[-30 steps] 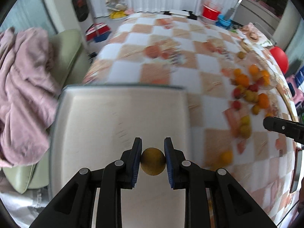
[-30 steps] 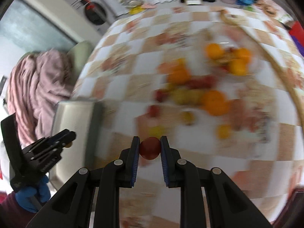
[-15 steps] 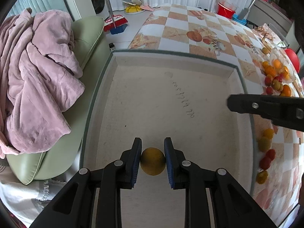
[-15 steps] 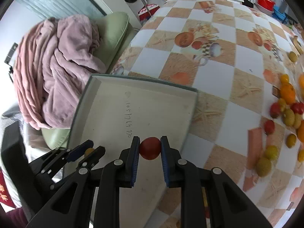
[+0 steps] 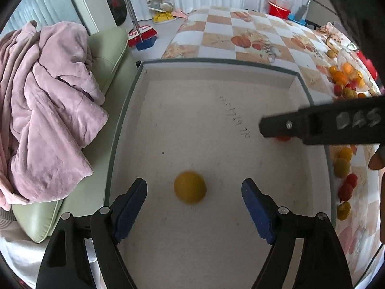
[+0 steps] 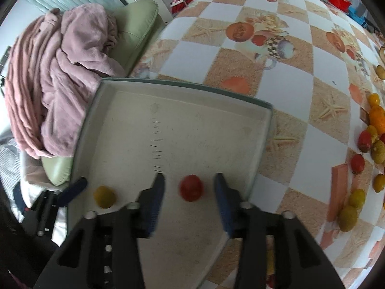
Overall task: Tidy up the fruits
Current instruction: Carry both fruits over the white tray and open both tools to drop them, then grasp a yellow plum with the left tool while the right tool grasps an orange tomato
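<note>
both pairs of jaws spread wide, gripping nothing. left gripper (image 5: pixel 193 196): low centre of its frame, blue pads on either side of a yellow fruit (image 5: pixel 190 187), clear gaps on both flanks; fruit blurred, so contact with the floor of the tray (image 5: pixel 216 62) cannot be told. right gripper (image 6: pixel 190 190): low centre of its frame, straddling a red fruit (image 6: pixel 190 187) without touching it; that fruit also soft with blur.

tray: pale, shallow, raised grey-green rim; near the left edge of the table (image 6: pixel 284 82), beside a green cushion (image 5: pixel 108 48) draped with a pink blanket (image 5: pixel 45 101). contents: yellow fruit at lower left of the right-wrist frame (image 6: pixel 104 196), red fruit well apart to its right; broad bare floor beyond both, faint handwriting mid-floor.

loose fruits (image 6: pixel 370 144): orange, red, yellow-green, scattered on the checked cloth at right edge of frame, outside the rim.
</note>
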